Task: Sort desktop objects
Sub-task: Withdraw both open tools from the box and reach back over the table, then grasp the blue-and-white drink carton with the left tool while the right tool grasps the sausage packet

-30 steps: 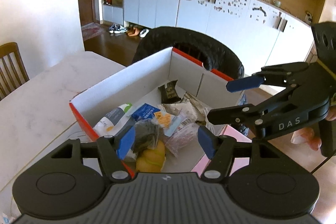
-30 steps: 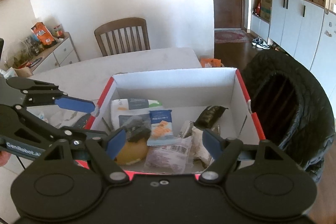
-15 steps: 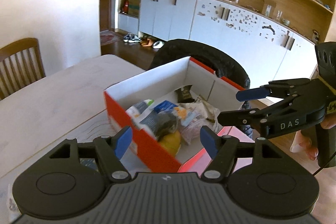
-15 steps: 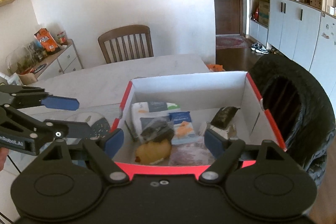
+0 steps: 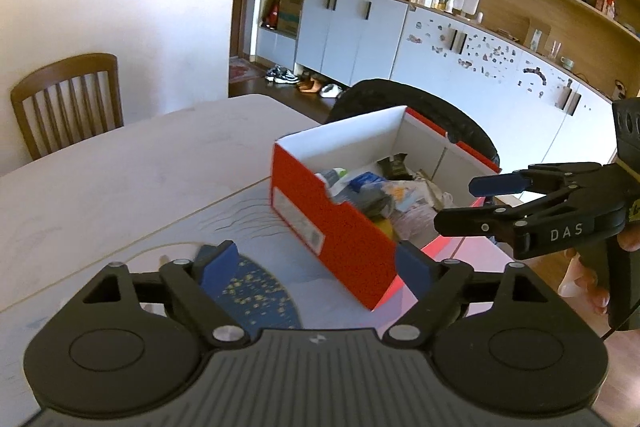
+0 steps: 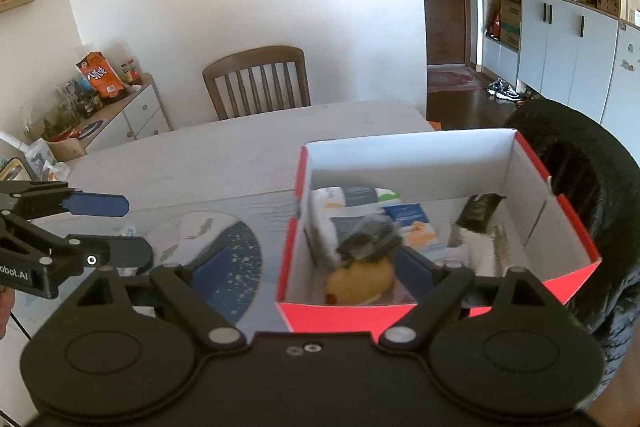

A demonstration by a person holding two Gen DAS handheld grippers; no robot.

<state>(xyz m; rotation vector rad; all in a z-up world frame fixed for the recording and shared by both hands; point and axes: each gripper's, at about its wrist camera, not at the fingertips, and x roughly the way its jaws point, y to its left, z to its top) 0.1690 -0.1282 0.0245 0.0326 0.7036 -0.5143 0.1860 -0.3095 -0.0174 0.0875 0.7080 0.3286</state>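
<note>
A red shoebox (image 5: pixel 320 223) with white inner walls (image 6: pixel 440 155) stands on the table's right part. It holds several packets, a yellow lump (image 6: pixel 360 279) with a dark bundle (image 6: pixel 370 235) on top, and a dark wrapper (image 6: pixel 478 211). My left gripper (image 5: pixel 316 269) hovers at the box's near left corner, jaws opening, nothing between them. It shows at the left edge of the right wrist view too (image 6: pixel 120 229). My right gripper (image 6: pixel 314 273) hangs before the box's front wall, jaws opening and empty. Seen from the left wrist, the right gripper (image 5: pixel 468 203) is beside the box's right side.
A placemat with a blue fan pattern (image 6: pixel 236 259) lies left of the box, with a white crumpled thing (image 6: pixel 196 227) on it. A wooden chair (image 6: pixel 258 79) stands behind the table. A black round seat (image 6: pixel 580 179) is right of the box. A sideboard (image 6: pixel 132 111) carries snacks.
Both grippers have drawn back from over the box and shifted left toward the placemat. Their jaws stand wider than before. The box's contents lie as they did.
</note>
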